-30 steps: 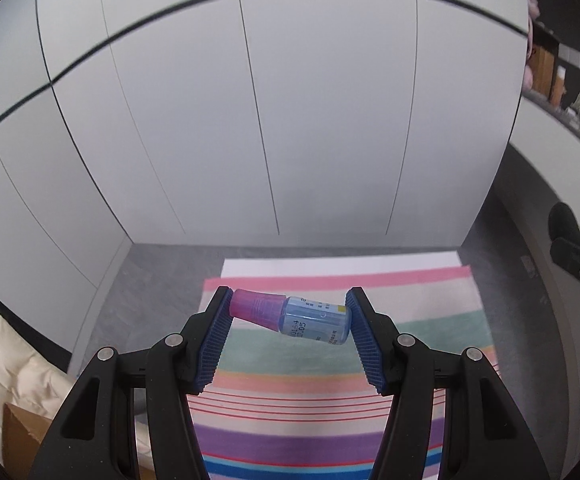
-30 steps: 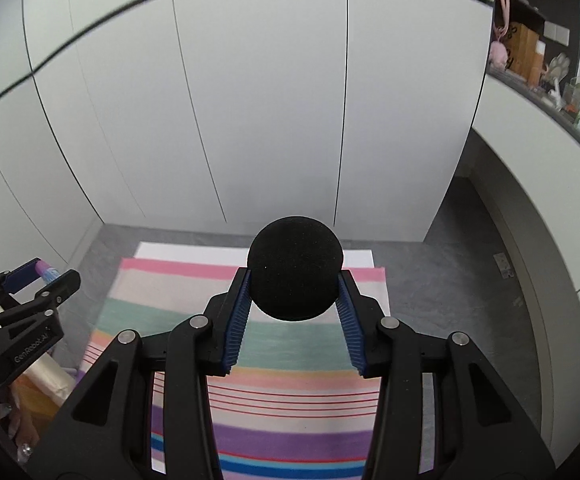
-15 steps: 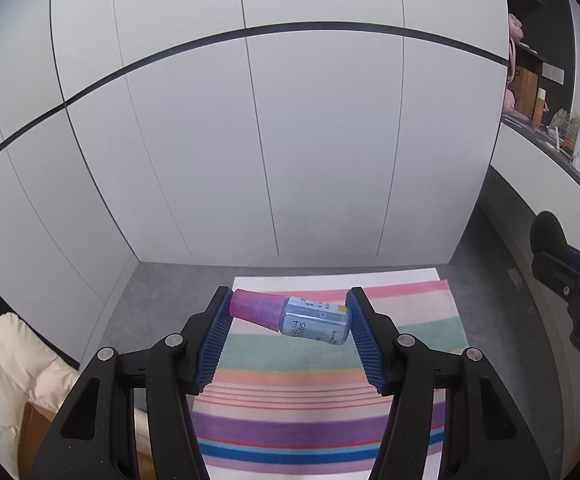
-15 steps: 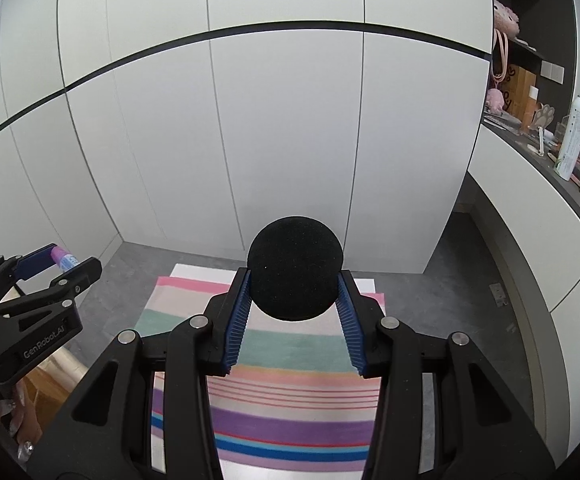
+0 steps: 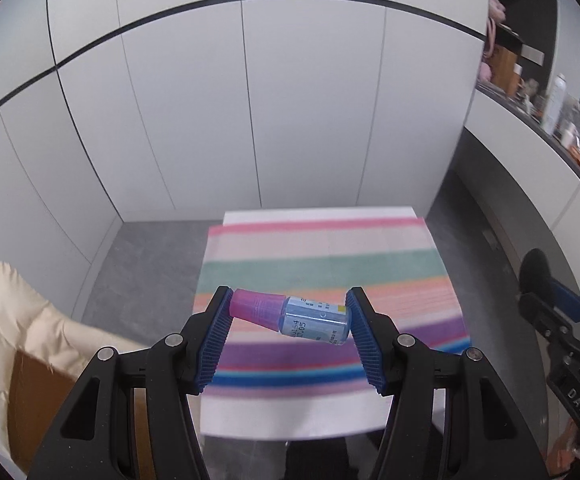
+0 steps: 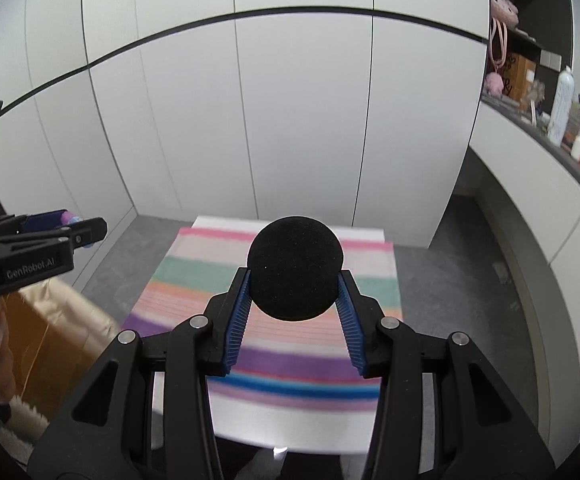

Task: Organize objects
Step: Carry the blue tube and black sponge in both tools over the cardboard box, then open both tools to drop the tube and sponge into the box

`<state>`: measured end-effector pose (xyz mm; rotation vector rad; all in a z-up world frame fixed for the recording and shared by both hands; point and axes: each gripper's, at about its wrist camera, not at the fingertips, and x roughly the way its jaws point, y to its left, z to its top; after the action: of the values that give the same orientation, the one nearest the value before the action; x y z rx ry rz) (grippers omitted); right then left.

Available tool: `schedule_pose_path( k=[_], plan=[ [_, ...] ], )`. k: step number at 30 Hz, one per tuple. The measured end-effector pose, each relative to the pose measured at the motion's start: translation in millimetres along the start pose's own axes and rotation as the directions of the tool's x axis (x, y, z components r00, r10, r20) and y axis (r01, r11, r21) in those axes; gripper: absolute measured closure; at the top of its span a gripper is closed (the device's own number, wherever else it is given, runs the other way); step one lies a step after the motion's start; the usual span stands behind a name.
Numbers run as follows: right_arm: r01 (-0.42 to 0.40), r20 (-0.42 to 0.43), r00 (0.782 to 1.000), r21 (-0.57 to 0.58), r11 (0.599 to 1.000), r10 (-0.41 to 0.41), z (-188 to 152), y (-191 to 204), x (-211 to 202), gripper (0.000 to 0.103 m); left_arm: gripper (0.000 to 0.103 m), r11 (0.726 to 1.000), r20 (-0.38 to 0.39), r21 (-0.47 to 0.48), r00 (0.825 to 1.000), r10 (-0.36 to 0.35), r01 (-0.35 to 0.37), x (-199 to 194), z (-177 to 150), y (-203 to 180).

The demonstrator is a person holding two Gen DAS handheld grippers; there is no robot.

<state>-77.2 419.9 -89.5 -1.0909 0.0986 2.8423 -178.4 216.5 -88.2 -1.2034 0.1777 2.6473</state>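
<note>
Between the blue pads of our left tool (image 5: pixel 288 318) we hold a small bottle (image 5: pixel 291 316) lying sideways, its pink cap against the left pad and its blue labelled body against the right one, slightly tilted down toward the right. We carry it in the air above a striped cloth (image 5: pixel 329 264) spread over a white table (image 5: pixel 290 420). Our right tool (image 6: pixel 293 292) is clamped on a black foam ball (image 6: pixel 294 268), gripped at its lower sides with most of the ball rising above the pads; it too hangs over the cloth, touching nothing below. Each tool shows at the edge of the other's view (the left one at the left border of the right wrist view, bottle cap just peeking out). Beside the table on the left stands a cardboard box (image 5: pixel 36 396) with a cream cushion (image 5: pixel 18 320) draped on it. White cupboard doors (image 5: pixel 250 120) fill the background, and a cluttered shelf (image 6: pixel 561 128) runs along the right
</note>
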Motion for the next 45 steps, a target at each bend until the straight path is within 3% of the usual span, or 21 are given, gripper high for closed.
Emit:
schedule_pose_path(
  k=[12, 19, 25, 30, 34, 37, 45],
  plan=[
    [-0.01, -0.124, 0.992, 0.043, 0.999, 0.016, -93, -7, -29, 0.059, 0.044, 1.0, -0.046, -0.019, 0.999, 0.014, -0.015, -49, -102, 37],
    [-0.001, -0.167, 0.986, 0.094, 0.996, 0.016, -112, -17, -29, 0.059, 0.044, 0.998, -0.039, -0.057, 0.999, 0.019, -0.022, -60, -110, 60],
    [-0.004, -0.173, 0.985, 0.053, 0.999, 0.013, -103, 9, -20, 0.059, 0.044, 0.99, -0.067, -0.137, 0.997, 0.035, -0.044, -50, -107, 97],
    [-0.067, -0.174, 0.983, -0.021, 0.998, 0.062, -88, 58, -10, 0.059, 0.044, 0.965, -0.078, -0.223, 0.989, 0.123, -0.138, -54, -116, 145],
    [-0.158, -0.158, 0.978, -0.118, 0.98, 0.139, -71, 120, -6, 0.059, 0.044, 0.926, -0.068, -0.304, 0.974, 0.215, -0.225, -73, -130, 194],
    [-0.24, -0.161, 0.965, -0.205, 0.949, 0.209, -60, 178, -4, 0.059, 0.044, 0.892, -0.082, -0.347, 0.957, 0.279, -0.289, -85, -144, 225],
    [-0.44, -0.23, 0.897, -0.384, 0.812, 0.378, -57, 326, -6, 0.059, 0.044, 0.777, -0.148, -0.471, 0.906, 0.398, -0.418, -117, -191, 308]
  ],
)
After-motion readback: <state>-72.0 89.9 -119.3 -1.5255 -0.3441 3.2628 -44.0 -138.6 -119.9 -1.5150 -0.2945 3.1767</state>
